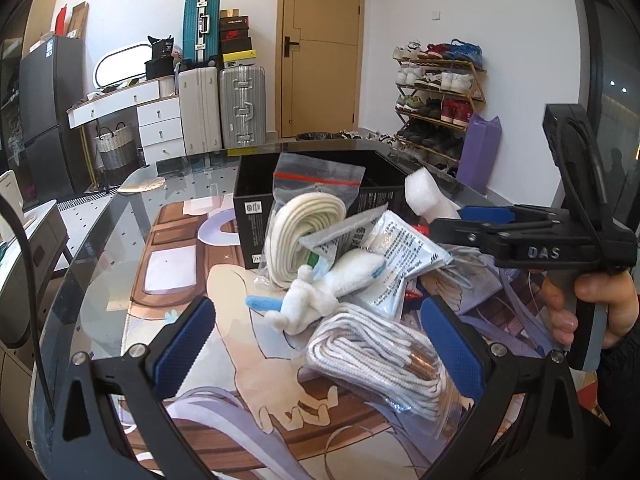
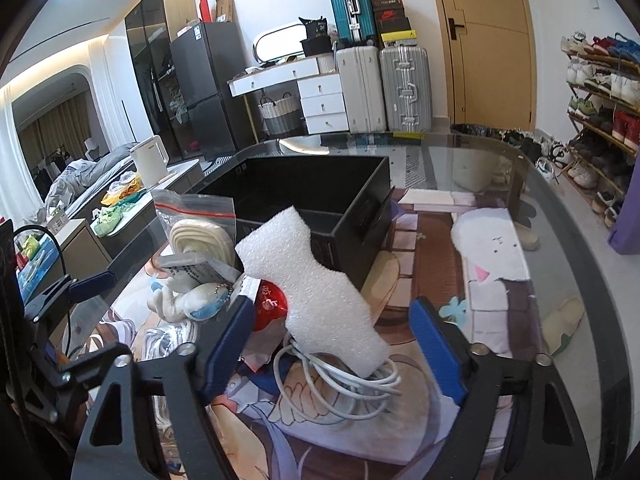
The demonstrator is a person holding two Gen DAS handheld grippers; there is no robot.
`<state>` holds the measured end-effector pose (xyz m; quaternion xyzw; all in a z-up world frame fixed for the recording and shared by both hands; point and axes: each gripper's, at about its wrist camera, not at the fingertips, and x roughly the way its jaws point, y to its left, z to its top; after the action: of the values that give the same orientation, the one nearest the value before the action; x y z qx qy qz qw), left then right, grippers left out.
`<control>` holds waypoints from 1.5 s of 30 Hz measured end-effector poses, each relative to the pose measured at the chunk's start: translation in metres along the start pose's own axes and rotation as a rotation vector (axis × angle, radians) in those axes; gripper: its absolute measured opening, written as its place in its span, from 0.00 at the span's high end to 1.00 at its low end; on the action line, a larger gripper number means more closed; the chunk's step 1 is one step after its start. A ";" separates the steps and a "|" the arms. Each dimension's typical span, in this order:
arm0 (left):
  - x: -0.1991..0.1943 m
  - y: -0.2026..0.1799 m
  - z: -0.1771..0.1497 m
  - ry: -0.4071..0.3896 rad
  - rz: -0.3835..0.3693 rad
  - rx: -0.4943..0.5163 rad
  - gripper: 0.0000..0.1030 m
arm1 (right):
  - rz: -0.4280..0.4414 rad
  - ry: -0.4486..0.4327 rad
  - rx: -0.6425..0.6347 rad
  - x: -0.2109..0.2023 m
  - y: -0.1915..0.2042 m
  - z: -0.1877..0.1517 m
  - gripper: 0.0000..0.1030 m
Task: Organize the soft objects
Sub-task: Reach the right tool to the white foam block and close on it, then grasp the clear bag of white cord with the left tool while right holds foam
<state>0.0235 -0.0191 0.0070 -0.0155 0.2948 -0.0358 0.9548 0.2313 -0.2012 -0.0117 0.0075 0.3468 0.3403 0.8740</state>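
While the right gripper (image 2: 320, 344) stands parted, the foam piece (image 2: 316, 280) (white) lies between its 2 pads, untouched.

Red item (image 2: 271, 303) half hidden behind foam block (image 2: 320, 288); print unreadable.

Bright, sharp fisheye views; curved dark corners, glare on the glass tabletop (image 2: 460, 160).

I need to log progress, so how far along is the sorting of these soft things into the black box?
Nothing looks done: the black box looks empty. In hand: the right gripper is open around the foam, not pressing it; the left gripper is open. Left: the plush, cord bags and packets on the table.
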 end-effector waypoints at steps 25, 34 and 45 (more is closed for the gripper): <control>0.007 -0.014 -0.009 0.118 -0.089 0.046 0.00 | 0.022 -0.145 -0.071 -0.040 0.015 -0.003 0.57; 0.027 -0.029 -0.006 0.149 0.022 -0.039 0.00 | 0.015 -0.164 -0.093 -0.054 0.022 -0.006 0.57; 0.036 -0.021 -0.015 0.230 0.067 -0.037 0.00 | 0.009 -0.160 -0.101 -0.057 0.023 -0.004 0.57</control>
<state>0.0437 -0.0434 -0.0246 -0.0188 0.4035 0.0001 0.9148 0.1848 -0.2181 0.0247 -0.0078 0.2582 0.3594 0.8967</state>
